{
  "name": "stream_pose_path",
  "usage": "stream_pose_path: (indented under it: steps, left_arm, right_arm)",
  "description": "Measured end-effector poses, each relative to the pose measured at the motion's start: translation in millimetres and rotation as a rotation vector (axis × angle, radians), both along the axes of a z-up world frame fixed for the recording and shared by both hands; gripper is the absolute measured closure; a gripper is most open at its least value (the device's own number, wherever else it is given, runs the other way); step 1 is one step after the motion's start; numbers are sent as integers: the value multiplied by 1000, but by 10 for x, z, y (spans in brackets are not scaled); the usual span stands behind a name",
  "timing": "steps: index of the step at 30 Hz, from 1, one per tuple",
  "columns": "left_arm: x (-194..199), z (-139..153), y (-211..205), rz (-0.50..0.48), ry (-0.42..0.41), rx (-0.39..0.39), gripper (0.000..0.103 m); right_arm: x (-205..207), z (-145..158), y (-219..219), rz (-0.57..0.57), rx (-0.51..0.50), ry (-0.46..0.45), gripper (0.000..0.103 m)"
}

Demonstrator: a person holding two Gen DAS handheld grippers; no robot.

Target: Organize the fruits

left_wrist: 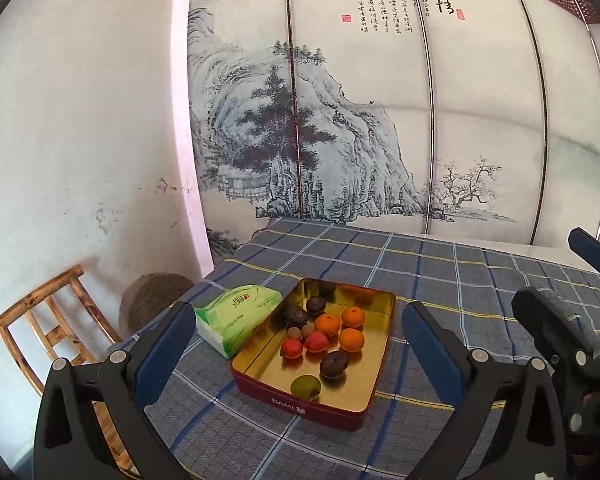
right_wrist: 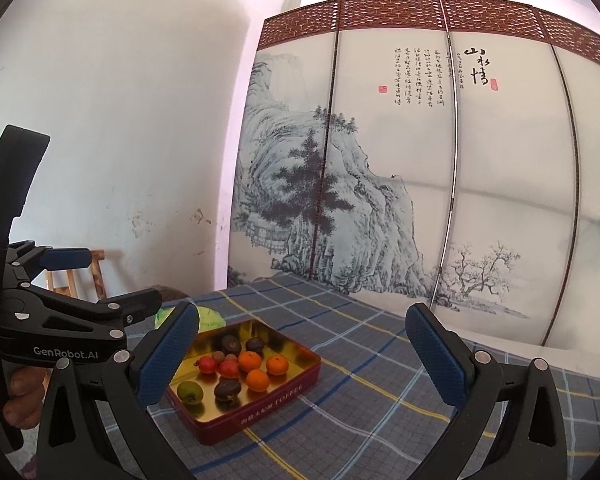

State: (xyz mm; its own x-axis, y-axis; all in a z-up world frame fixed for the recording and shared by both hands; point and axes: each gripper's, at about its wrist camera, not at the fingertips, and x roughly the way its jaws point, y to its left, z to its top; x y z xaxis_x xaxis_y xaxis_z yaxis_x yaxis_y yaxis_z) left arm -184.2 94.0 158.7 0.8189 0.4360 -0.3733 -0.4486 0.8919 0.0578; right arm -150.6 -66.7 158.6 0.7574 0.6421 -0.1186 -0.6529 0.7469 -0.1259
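1. Behind the counter [left_wrist: 440, 276], which wears a blue plaid cloth, stands a folding screen [left_wrist: 380, 120] painted with an ink landscape and calligraphy; a wooden chair [left_wrist: 40, 320] sits by the white wall at 9 o'clock in the left wrist view.
2. Near the centre of the cloth rests a red tin [left_wrist: 300, 402] with a gold inside, and all the fruits lie in it.
3. Inside are three oranges [left_wrist: 327, 324], two red fruits [left_wrist: 316, 341], three dark brown fruits [left_wrist: 334, 364], a couple of small brownish ones and a green fruit [left_wrist: 306, 387] toward the 6 o'clock edge.
4. Just beside the tin at 10 o'clock lies a green tissue pack [left_wrist: 236, 316].
5. Left gripper [left_wrist: 296, 354]: its blue-padded fingers [left_wrist: 164, 356] are spread wide, holding nothing and touching nothing, raised short of the tin.
6. Right gripper [right_wrist: 300, 360]: its fingers [right_wrist: 436, 356] are likewise spread wide and empty, clear of tin and cloth.
7. From the right wrist view, a hand [right_wrist: 18, 400] grips the left gripper's handle at 8 o'clock.
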Motion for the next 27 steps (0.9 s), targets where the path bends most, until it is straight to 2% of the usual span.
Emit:
stream_pose_path:
  steps: [27]
  left_arm:
    - [12, -54, -40, -7, 15, -7, 0]
  right_arm:
    - [25, -21, 11, 21, -26, 30, 0]
